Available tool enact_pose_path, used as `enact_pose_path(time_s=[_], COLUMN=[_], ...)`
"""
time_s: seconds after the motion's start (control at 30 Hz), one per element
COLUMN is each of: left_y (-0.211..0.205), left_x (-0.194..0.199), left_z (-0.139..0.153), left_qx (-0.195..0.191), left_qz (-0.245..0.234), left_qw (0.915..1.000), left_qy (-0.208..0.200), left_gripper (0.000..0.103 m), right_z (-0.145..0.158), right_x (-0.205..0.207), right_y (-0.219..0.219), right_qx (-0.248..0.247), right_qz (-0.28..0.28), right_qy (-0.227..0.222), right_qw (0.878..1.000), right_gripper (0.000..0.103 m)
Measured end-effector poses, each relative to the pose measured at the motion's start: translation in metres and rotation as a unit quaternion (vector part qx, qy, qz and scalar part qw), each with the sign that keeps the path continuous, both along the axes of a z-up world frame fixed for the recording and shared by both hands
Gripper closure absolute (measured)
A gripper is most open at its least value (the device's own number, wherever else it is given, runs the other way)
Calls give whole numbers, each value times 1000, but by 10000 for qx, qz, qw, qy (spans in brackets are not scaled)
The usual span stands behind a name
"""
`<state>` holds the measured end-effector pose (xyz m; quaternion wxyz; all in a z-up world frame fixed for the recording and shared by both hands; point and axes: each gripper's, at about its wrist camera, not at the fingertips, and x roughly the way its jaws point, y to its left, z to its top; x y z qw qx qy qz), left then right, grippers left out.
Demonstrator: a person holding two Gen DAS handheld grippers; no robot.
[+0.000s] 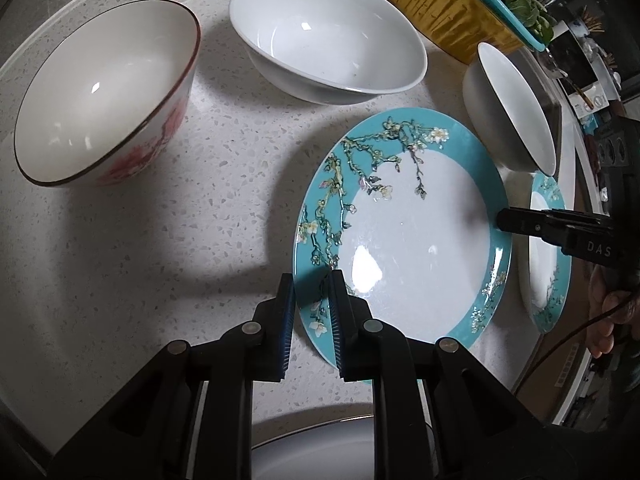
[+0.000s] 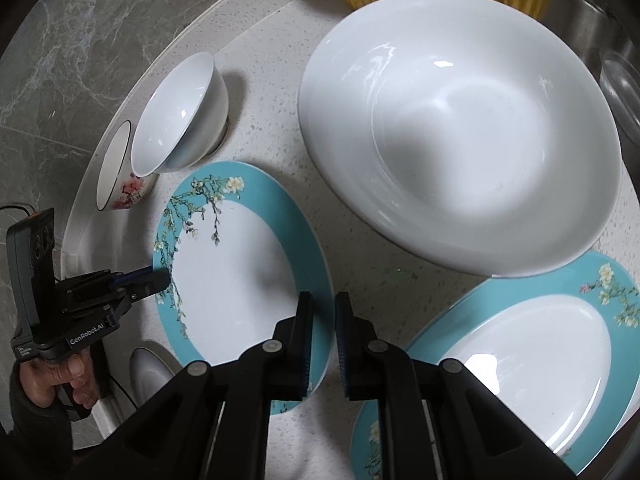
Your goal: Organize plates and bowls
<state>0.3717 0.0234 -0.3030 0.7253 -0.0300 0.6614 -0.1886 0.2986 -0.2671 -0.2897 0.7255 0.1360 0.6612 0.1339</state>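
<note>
A teal-rimmed blossom plate (image 1: 416,240) lies flat on the speckled counter (image 1: 160,240). My left gripper (image 1: 312,284) has its jaws on either side of the plate's near rim, shut on it. My right gripper (image 2: 324,300) straddles the opposite rim of the same plate (image 2: 228,276), jaws close together around it. A second teal plate (image 2: 536,356) lies to the right. A large white bowl (image 2: 460,136), a small white bowl (image 2: 176,116) and a red-flowered bowl (image 1: 100,96) stand around.
A yellow ribbed container (image 1: 440,4) with a teal tray of greens stands at the back. A steel sink (image 2: 600,28) lies beyond the large bowl. Another white dish (image 1: 332,452) sits below my left gripper at the counter's edge.
</note>
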Motion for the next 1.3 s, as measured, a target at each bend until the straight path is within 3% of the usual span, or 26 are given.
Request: enact_pose_path(time_s=[0.57,1.07,1.23,1.3], left_y=[0,-3,-7,-5], left_x=[4,-3,-8,-8], left_z=[-1,-5,-4,-5], left_qx=[-7,112,126,90], left_qz=[-59,4,17,32], left_qw=[9998,9999,9999,10000], left_qy=[188,42,-33,-17], left_gripper=[89,86,84,84], right_z=[10,-13,-15,-15], right_x=[8,5,1,-2], right_y=[-1,7,10,11], right_qx=[47,4,49,97], right_qz=[-116,-176,-232,-234], right_qy=[26,196,344,408], right_qw=[9999,9997,9991,9988], right_gripper=[89,89,86,79])
